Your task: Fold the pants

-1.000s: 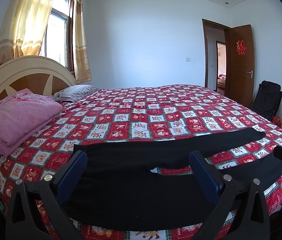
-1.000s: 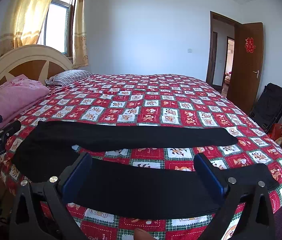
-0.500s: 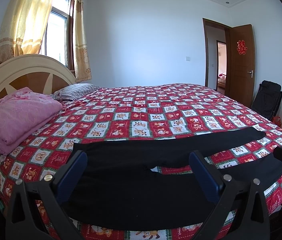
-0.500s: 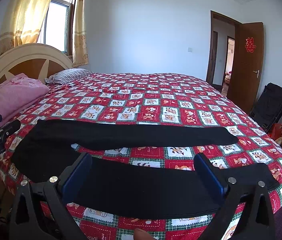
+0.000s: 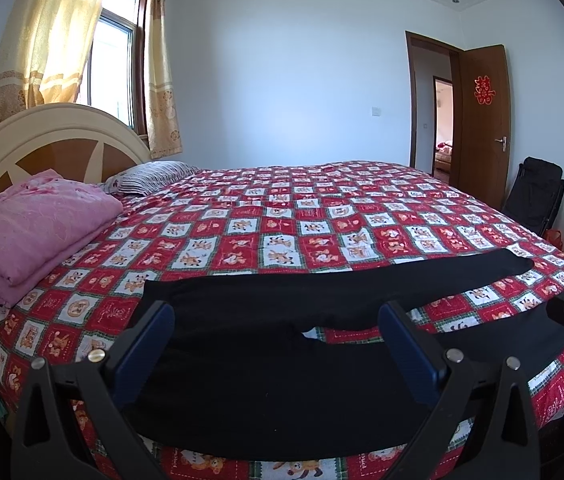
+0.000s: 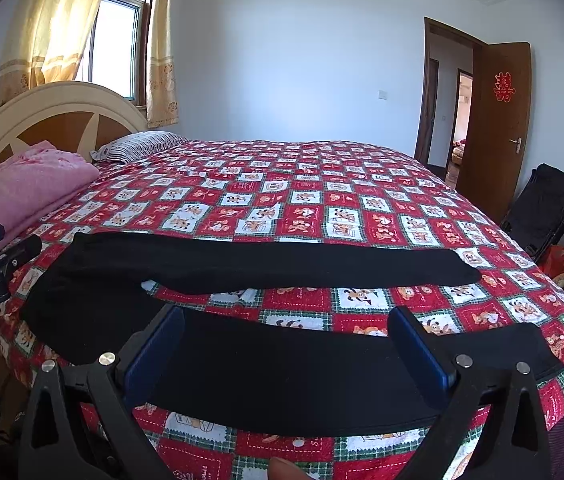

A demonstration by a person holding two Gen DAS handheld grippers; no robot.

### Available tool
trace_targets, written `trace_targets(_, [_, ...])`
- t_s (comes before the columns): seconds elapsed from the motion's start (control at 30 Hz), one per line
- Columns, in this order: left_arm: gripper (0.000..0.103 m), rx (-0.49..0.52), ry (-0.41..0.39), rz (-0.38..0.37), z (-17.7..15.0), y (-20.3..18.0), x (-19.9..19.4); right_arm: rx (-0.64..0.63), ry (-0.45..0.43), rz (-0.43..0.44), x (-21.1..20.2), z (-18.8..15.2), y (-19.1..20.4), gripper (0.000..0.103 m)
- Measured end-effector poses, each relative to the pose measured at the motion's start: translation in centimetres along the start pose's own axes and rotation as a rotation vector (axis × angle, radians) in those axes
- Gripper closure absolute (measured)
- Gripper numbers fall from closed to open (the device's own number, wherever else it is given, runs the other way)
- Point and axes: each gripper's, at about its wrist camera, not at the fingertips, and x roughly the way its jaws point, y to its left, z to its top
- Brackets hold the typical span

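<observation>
Pants (image 5: 265, 364) flat along the near edge of the bed (image 5: 302, 208) under the left gripper (image 5: 275, 344), fingers (image 5: 145, 344) spread wide and empty; then legs toward the door (image 6: 502, 120) beneath the right gripper (image 6: 288, 352), likewise spread, holding nothing.

Daylight is coming through the window (image 5: 111, 68), glowing on yellow curtains (image 5: 49, 36) — pale walls (image 5: 290, 80) all round. An arched cream headboard (image 5: 37, 128) is backing the bed, where a red checked quilt (image 5: 302, 220) is lying under a folded pink blanket (image 5: 29, 224) and a striped pillow (image 5: 149, 176). The brown door (image 5: 484, 120) is standing open — a black folding chair (image 5: 534, 196) is leaning beside it.
</observation>
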Motion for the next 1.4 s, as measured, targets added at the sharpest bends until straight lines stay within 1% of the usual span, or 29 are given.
trace_targets(0.13, [0.000, 0.005, 0.044, 0.014, -0.3, 0.7, 2.0, 0.006, 0.012, 0.030, 0.5, -0.3, 0.1, 0.001])
trace_targets(0.2, [0.000, -0.002, 0.079, -0.014, -0.4, 1.7, 3.7, 0.004, 0.021, 0.049, 0.9, -0.5, 0.2, 0.001])
trace_targets(0.23, [0.000, -0.005, 0.090, -0.010, -0.3, 2.5, 4.6, 0.001, 0.028, 0.062, 1.2, -0.7, 0.3, 0.001])
trace_targets(0.3, [0.000, -0.010, 0.105, 0.019, 0.1, 4.5, 6.5, -0.009, 0.045, 0.071, 1.9, -1.0, 0.4, 0.001])
trace_targets(0.37, [0.000, -0.026, 0.123, 0.035, 0.7, 7.3, 8.5, -0.018, 0.047, 0.060, 2.7, -1.3, 0.3, 0.001])
trace_targets(0.4, [0.000, -0.019, 0.138, 0.063, 0.9, 8.5, 9.4, -0.024, 0.050, 0.052, 3.0, -1.4, 0.2, 0.001])
trace_targets(0.47, [0.000, 0.015, 0.142, 0.129, 1.6, 10.8, 11.2, -0.031, 0.067, 0.030, 4.0, -1.7, -0.2, 0.001])
trace_targets(0.5, [0.000, 0.021, 0.140, 0.142, 1.8, 11.9, 12.0, -0.031, 0.078, 0.023, 4.5, -1.8, -0.4, 0.001])
trace_targets(0.63, [0.000, 0.009, 0.192, 0.146, 2.3, 16.0, 15.6, 0.007, 0.124, 0.033, 6.7, -2.5, -1.8, 0.001])
trace_targets(0.8, [0.000, -0.057, 0.280, 0.097, 1.5, 19.1, 20.7, 0.053, 0.162, 0.032, 8.8, -2.8, -3.8, 0.001])
trace_targets(0.83, [0.004, -0.065, 0.293, 0.084, 1.3, 19.4, 21.4, 0.060, 0.162, 0.028, 9.1, -2.7, -4.2, 0.002])
trace_targets(0.87, [0.010, -0.073, 0.305, 0.063, 1.1, 19.6, 22.2, 0.063, 0.161, 0.021, 9.4, -2.4, -4.8, 0.005])
trace_targets(0.9, [0.012, -0.074, 0.322, 0.046, 0.9, 19.7, 22.9, 0.064, 0.164, 0.016, 9.7, -2.1, -5.3, 0.010])
trace_targets(0.93, [0.016, -0.069, 0.336, 0.029, 0.7, 19.5, 23.6, 0.069, 0.175, 0.018, 10.0, -1.7, -6.0, 0.021])
trace_targets(0.97, [0.021, -0.059, 0.348, 0.014, 0.5, 19.3, 24.1, 0.081, 0.192, 0.023, 10.6, -1.4, -6.8, 0.027])
trace_targets(1.03, [0.024, -0.040, 0.366, 0.005, 0.3, 19.1, 24.9, 0.121, 0.225, 0.026, 11.6, -0.6, -8.8, 0.028])
trace_targets(1.1, [0.028, -0.040, 0.384, -0.009, 0.1, 19.3, 25.9, 0.154, 0.238, -0.002, 12.4, 0.2, -10.9, 0.028])
trace_targets(1.13, [0.034, -0.043, 0.395, -0.017, 0.1, 19.4, 26.3, 0.164, 0.243, -0.024, 12.8, 0.6, -11.9, 0.028])
trace_targets(1.2, [0.040, -0.062, 0.409, -0.029, 0.0, 19.9, 27.0, 0.194, 0.245, -0.064, 13.4, 1.3, -14.1, 0.028])
trace_targets(1.23, [0.050, -0.072, 0.413, -0.048, -0.1, 20.0, 27.2, 0.212, 0.245, -0.078, 13.7, 1.6, -15.1, 0.030])
trace_targets(1.3, [0.051, -0.061, 0.429, -0.039, -0.3, 19.9, 27.7, 0.238, 0.241, -0.095, 14.3, 2.2, -16.7, 0.036])
trace_targets(1.37, [0.052, -0.053, 0.442, -0.032, -0.5, 19.9, 28.0, 0.249, 0.238, -0.109, 14.8, 2.6, -17.9, 0.045])
trace_targets(1.4, [0.053, -0.056, 0.445, -0.035, -0.6, 19.9, 28.1, 0.254, 0.239, -0.114, 15.1, 2.8, -18.4, 0.048])
